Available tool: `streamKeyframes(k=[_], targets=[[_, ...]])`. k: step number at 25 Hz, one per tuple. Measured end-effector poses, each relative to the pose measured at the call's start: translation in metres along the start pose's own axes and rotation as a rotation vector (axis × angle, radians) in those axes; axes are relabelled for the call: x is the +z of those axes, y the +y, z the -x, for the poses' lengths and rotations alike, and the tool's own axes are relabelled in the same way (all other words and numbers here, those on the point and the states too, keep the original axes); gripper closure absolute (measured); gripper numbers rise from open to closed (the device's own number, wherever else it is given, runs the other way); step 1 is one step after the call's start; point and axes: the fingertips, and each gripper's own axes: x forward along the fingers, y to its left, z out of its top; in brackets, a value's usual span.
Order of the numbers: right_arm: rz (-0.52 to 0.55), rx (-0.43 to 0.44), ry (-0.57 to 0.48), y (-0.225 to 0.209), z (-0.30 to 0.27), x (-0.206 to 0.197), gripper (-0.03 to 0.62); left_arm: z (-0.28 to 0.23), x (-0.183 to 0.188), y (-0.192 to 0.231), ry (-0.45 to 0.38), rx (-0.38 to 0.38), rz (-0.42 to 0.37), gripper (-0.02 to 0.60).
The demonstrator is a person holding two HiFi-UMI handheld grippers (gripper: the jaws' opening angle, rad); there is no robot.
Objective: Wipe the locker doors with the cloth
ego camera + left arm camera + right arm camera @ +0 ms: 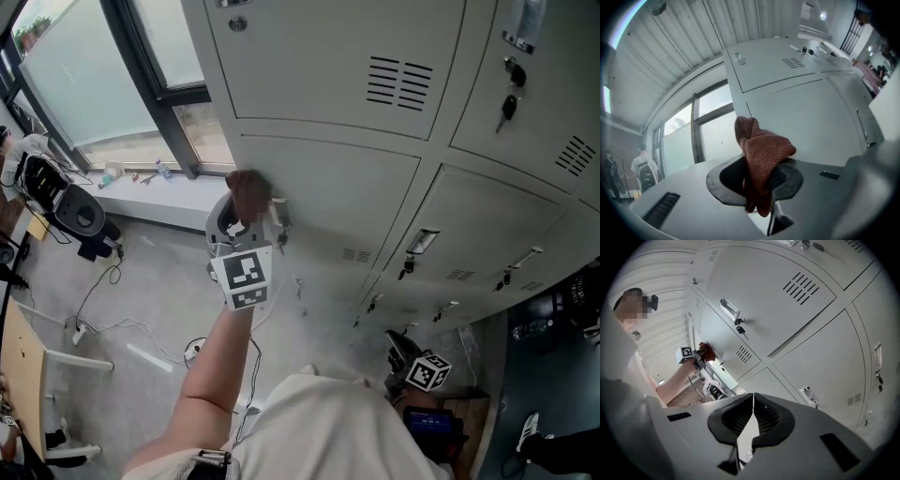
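Below you, the pale grey floor ran from the foot of the lockers out to the window wall, and a black, round-bodied machine sat on it close under the window ledge. Thin white cables trailed loosely over the floor from that machine past a small white plug block, with a short white strip and a dark coil of cord lying near them. On the ledge itself, you had a few small objects scattered in a row, too small to identify.
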Motion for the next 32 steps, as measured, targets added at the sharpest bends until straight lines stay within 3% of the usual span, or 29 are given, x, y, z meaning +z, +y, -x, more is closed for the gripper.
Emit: streamKeyframes(k=[3,7,17,20,22,24,28,32], targets=[[-0.001,0.002,0.001,0.001,0.001,-0.001,0.574,0.004,0.011,-0.030,-0.022,-0.051,-0.027,0.500],[-0.004,-0.016,-0.013,-0.005,0.010,0.001,0.574,0.012,0.032,-0.109,-0.086,-0.215,-0.055,0.500],[-0.031,-0.077,-0.072,-0.024,0.045,0.006,0.574,0.029,0.107,-0.235,-0.226,-0.477,-0.061,0.500],[-0.031,-0.084,-0.076,-0.028,0.049,0.005,0.574,0.032,0.149,-0.231,-0.302,-0.481,0.025,0.500],[-0.028,-0.087,-0.078,-0.030,0.049,0.007,0.574,0.029,0.158,-0.228,-0.304,-0.507,0.071,0.500],[-0.026,-0.084,-0.081,-0.030,0.046,0.010,0.574,0.025,0.147,-0.224,-0.274,-0.523,0.077,0.500],[-0.016,-0.064,-0.074,-0.025,0.034,0.014,0.574,0.019,0.108,-0.192,-0.233,-0.486,0.057,0.500],[-0.003,-0.042,-0.046,-0.018,0.020,0.010,0.574,0.010,0.082,-0.125,-0.232,-0.375,0.126,0.500]])
